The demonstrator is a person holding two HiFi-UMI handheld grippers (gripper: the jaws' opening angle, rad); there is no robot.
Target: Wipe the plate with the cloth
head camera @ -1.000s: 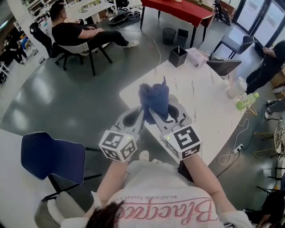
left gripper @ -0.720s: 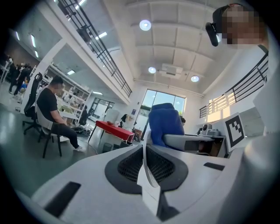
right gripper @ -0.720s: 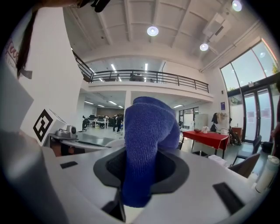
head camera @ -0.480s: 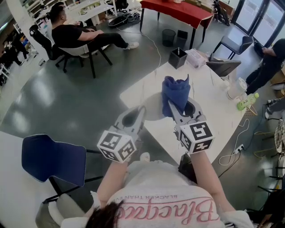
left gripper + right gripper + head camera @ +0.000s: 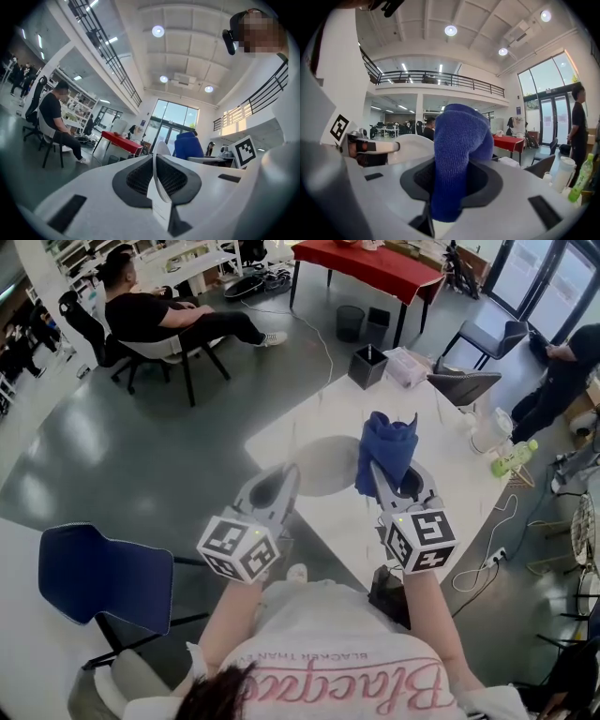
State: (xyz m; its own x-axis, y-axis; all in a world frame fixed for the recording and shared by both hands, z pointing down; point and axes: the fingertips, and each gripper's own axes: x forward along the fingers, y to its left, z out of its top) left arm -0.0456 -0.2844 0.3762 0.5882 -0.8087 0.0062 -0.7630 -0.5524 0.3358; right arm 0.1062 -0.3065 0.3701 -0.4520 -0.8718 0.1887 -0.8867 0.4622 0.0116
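In the head view my left gripper [image 5: 293, 472] is shut on the rim of a white plate [image 5: 328, 465] and holds it on edge in the air in front of me. In the left gripper view the plate [image 5: 158, 183] stands edge-on between the jaws. To its right, my right gripper [image 5: 377, 468] is shut on a bunched blue cloth [image 5: 386, 448] that sticks up out of the jaws. The cloth [image 5: 457, 154] fills the right gripper view, with the plate [image 5: 412, 146] off to its left. Cloth and plate stand a little apart.
A white marble table [image 5: 441, 418] lies ahead with a green bottle [image 5: 512, 457] and a white jug [image 5: 489, 428] at its right. A black bin [image 5: 366, 363] stands at its far corner. A blue chair [image 5: 103, 576] is at my lower left. A person [image 5: 155, 310] sits far left.
My right gripper has carried the blue cloth to the right, off the plate it was covering. The left gripper and the plate have stayed about where they were.
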